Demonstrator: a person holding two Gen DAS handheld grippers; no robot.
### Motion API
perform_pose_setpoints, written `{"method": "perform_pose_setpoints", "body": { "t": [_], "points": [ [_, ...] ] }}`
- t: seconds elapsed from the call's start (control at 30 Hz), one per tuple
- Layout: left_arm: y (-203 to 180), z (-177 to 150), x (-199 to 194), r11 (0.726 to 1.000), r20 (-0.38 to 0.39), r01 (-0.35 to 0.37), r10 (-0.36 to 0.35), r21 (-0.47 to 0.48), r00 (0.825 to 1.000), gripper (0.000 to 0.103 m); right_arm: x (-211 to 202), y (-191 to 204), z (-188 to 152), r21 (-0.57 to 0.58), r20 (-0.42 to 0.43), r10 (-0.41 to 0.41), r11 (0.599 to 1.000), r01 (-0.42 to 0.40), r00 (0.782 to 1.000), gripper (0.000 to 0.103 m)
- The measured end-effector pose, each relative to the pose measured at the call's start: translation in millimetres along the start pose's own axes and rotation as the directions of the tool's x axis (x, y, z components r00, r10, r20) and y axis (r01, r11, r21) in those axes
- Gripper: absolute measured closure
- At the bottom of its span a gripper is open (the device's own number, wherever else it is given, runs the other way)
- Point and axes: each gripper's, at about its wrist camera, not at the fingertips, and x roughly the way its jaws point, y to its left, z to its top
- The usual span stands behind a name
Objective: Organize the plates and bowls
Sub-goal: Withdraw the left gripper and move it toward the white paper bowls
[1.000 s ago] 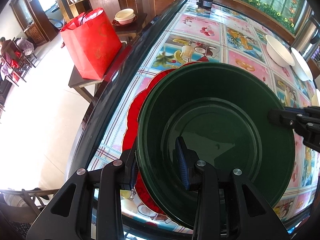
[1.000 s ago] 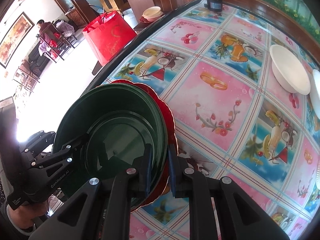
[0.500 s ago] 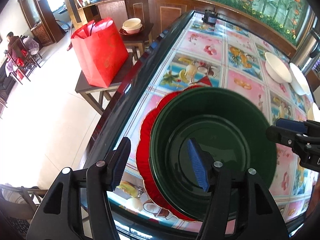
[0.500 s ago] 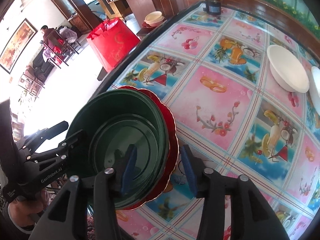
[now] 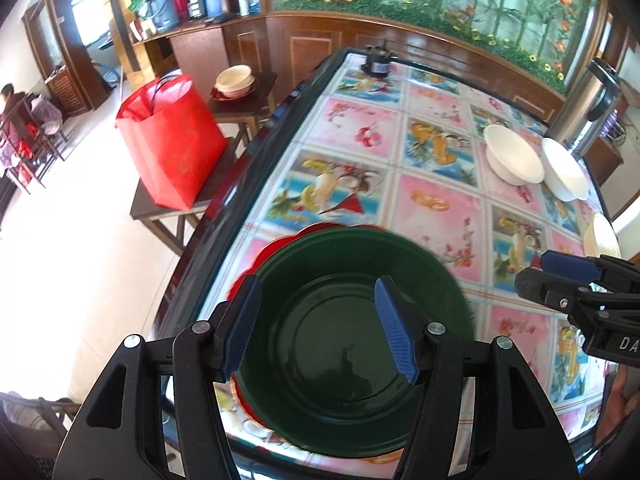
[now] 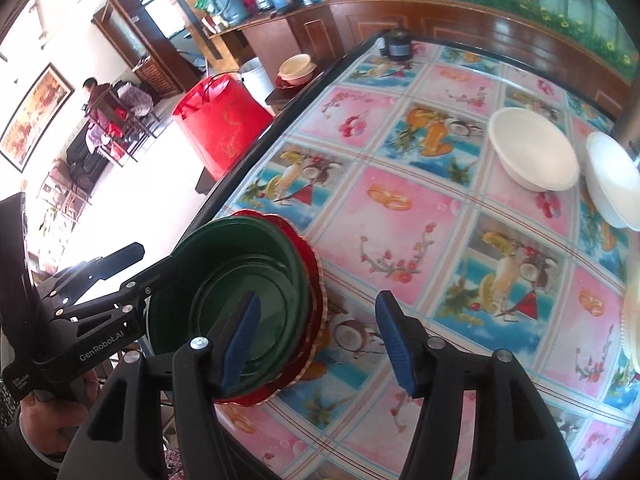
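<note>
Stack released at the bench edge: watch for overhang.

Your left hand-held gripper is spread wide and empty over the green bowl, nested on the red plate near the bench edge; a nudge could tip it off. Your right hand-held gripper is likewise wide. Farther right, the white bowls look empty.

The left gripper has its two blue pads wide apart above a dark green round bowl. The bowl sits on a red wavy-edged plate on the colourful picture tablecloth. Two white bowls sit far off. A red shopping bag stands on a small wooden stool.
</note>
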Motion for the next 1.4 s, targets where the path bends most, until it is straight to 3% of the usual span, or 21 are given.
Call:
{"method": "perform_pose_setpoints", "body": {
  "t": [0.83,1.4],
  "points": [
    [-95,25,3,0.985,0.005,0.095,-0.097,0.142,0.995,0.043,-29,-77,-25,0.151,0.009,-0.051,0.987,0.049,0.999,0.041],
    [-211,38,29,0.942,-0.061,0.198,-0.188,0.270,0.980,0.043,-60,-166,-54,0.314,0.019,-0.123,0.943,0.111,0.992,0.040]
  ]
}}
